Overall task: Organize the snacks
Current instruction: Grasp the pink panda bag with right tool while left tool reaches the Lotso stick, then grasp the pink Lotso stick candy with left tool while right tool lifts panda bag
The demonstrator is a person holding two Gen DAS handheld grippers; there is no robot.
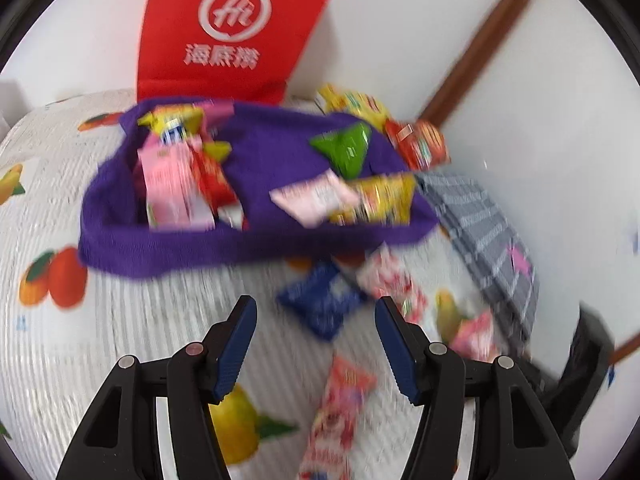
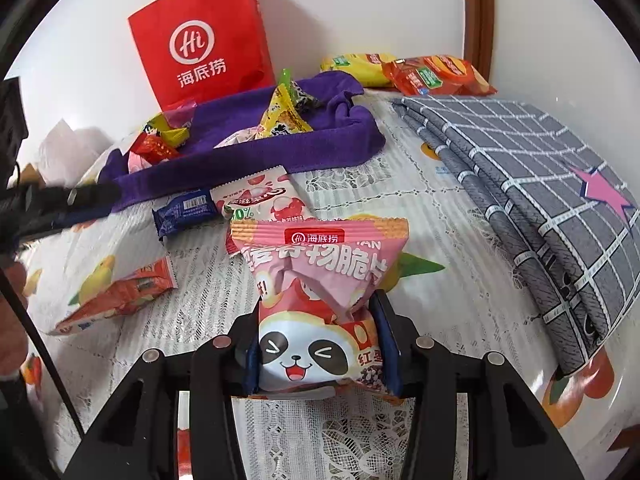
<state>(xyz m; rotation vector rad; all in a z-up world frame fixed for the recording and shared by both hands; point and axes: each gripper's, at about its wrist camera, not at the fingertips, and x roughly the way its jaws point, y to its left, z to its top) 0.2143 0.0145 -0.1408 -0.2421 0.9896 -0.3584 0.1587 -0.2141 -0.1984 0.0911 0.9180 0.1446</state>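
Note:
My right gripper (image 2: pixel 318 312) is shut on a pink snack bag with a panda face (image 2: pixel 320 272), held above the table. In the blurred left wrist view my left gripper (image 1: pixel 316 320) stands open with nothing held. A blue packet (image 1: pixel 320 304) lies on the table just past its fingertips, beside a pink-and-white packet (image 1: pixel 390 280). A purple towel (image 1: pixel 192 252) farther back holds several snack packets, among them a pink box (image 1: pixel 172 184) and a green packet (image 1: pixel 344 148). The right wrist view shows the purple towel (image 2: pixel 248 156), the blue packet (image 2: pixel 184 210) and a lychee packet (image 2: pixel 264 196).
A red paper bag (image 2: pixel 200 48) stands against the white wall behind the towel. A folded grey checked cloth (image 2: pixel 520 184) lies on the right of the fruit-print tablecloth (image 2: pixel 440 300). Yellow and orange packets (image 2: pixel 420 72) sit at the back. An orange packet (image 2: pixel 120 296) lies left.

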